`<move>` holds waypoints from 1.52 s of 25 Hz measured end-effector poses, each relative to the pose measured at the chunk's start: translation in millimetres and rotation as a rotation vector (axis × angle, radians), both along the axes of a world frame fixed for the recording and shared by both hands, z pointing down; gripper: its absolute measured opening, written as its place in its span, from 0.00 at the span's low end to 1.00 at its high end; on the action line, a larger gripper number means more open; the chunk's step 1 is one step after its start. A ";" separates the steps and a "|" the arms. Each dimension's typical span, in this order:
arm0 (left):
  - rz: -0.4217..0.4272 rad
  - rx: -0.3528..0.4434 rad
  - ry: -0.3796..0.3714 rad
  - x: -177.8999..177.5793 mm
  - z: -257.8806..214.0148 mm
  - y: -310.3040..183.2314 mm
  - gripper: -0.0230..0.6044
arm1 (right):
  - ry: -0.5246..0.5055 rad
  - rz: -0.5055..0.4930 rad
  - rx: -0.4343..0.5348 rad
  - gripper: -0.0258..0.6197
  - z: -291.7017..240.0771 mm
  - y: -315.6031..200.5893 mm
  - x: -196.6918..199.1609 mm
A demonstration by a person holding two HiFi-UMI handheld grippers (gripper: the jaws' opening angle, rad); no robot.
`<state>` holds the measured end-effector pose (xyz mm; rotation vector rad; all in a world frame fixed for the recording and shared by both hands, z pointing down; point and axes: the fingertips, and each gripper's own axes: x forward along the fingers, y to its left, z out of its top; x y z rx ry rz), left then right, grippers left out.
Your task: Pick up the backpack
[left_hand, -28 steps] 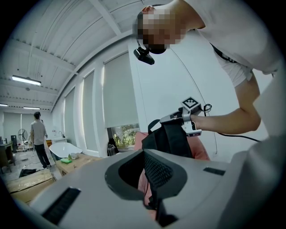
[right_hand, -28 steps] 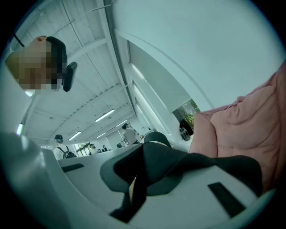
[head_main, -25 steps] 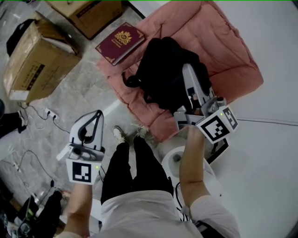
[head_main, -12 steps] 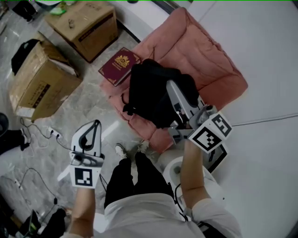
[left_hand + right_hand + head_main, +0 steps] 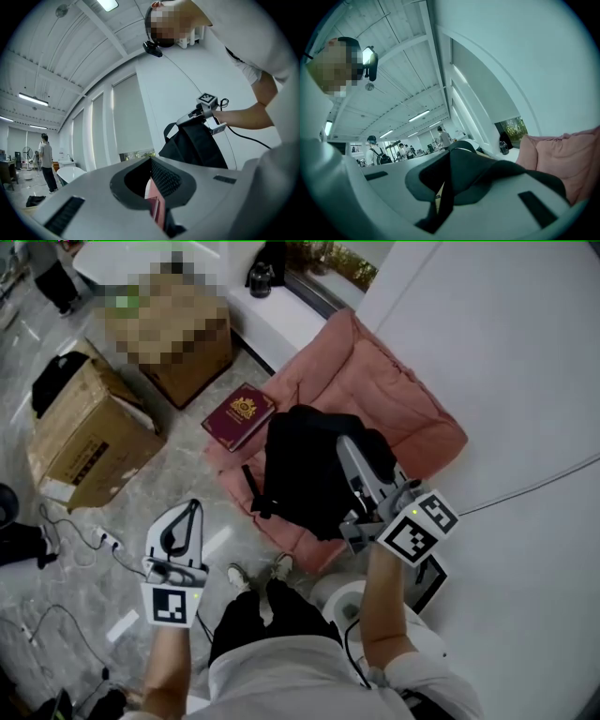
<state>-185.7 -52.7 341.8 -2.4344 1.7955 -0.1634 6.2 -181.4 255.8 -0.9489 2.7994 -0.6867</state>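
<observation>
The black backpack (image 5: 300, 474) hangs in the air over the front edge of the pink cushion (image 5: 403, 399). My right gripper (image 5: 349, 448) is shut on its top strap, and the bag dangles below and to the left of it. In the right gripper view the black strap (image 5: 449, 187) runs between the closed jaws. The left gripper view shows the backpack (image 5: 197, 145) from the side, hanging off the right gripper (image 5: 192, 117). My left gripper (image 5: 192, 509) is held out over the floor, left of the bag, with its jaws together and nothing in them.
A dark red book (image 5: 239, 415) lies on the cushion's left corner. Two cardboard boxes (image 5: 84, 437) stand on the floor to the left, with cables (image 5: 98, 540) near them. A white round stand (image 5: 342, 601) is by my feet. A white wall runs along the right.
Both grippers have risen. The backpack has come up off the cushion in the right gripper and now hangs free; the left gripper stays empty.
</observation>
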 end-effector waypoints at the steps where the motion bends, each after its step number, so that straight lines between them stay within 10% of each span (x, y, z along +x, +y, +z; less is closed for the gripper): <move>1: 0.001 0.010 -0.002 0.8 -5.6 1.4 0.06 | 0.000 0.006 0.005 0.09 -5.2 1.2 1.3; 28: -0.066 0.176 0.020 -35.3 -86.2 16.1 0.06 | 0.108 0.316 0.207 0.09 -145.2 70.8 131.7; 38: -0.052 0.178 -0.085 -48.5 -87.0 24.7 0.06 | 0.131 0.516 0.174 0.09 -145.6 119.5 213.8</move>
